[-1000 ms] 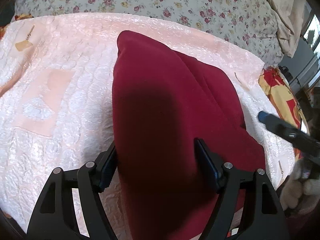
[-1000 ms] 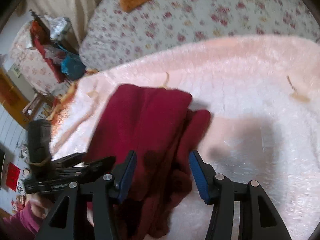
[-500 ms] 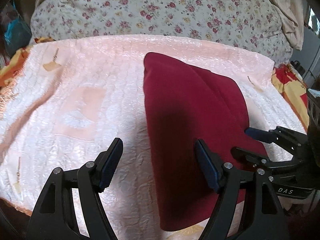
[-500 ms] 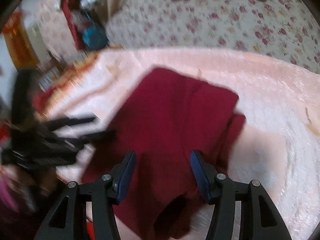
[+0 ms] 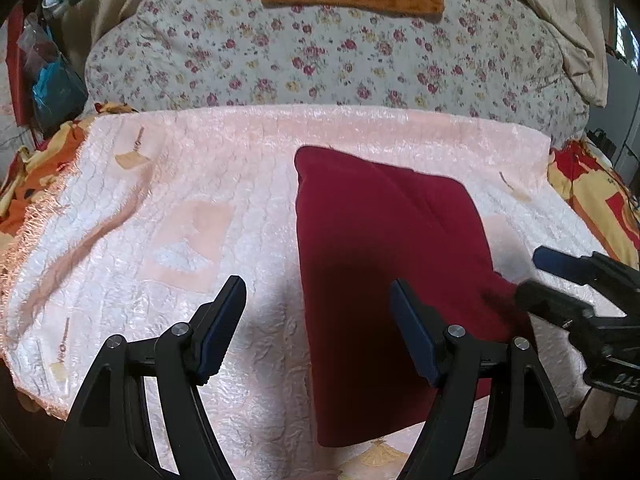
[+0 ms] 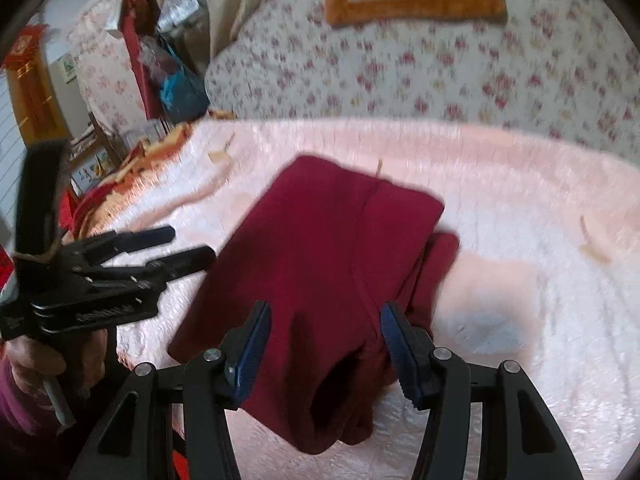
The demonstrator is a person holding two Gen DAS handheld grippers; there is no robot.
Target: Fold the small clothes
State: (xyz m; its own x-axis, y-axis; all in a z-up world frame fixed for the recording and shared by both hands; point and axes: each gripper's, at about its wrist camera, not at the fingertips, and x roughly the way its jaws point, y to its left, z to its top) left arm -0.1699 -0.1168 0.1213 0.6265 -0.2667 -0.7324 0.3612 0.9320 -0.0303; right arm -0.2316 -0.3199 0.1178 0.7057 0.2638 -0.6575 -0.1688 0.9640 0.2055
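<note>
A folded dark red garment [image 5: 384,272] lies flat on a pale pink quilted bedspread [image 5: 192,240], right of centre in the left wrist view. The left gripper [image 5: 318,320] hovers at the bottom of the frame, jaws wide and empty, over the garment's left edge. The right gripper [image 6: 324,342] sits low in its own view, jaws wide, with the near end of the garment bunched between them; the blur hides any contact. A floral quilt [image 5: 320,52] fills the upper frame.
</note>
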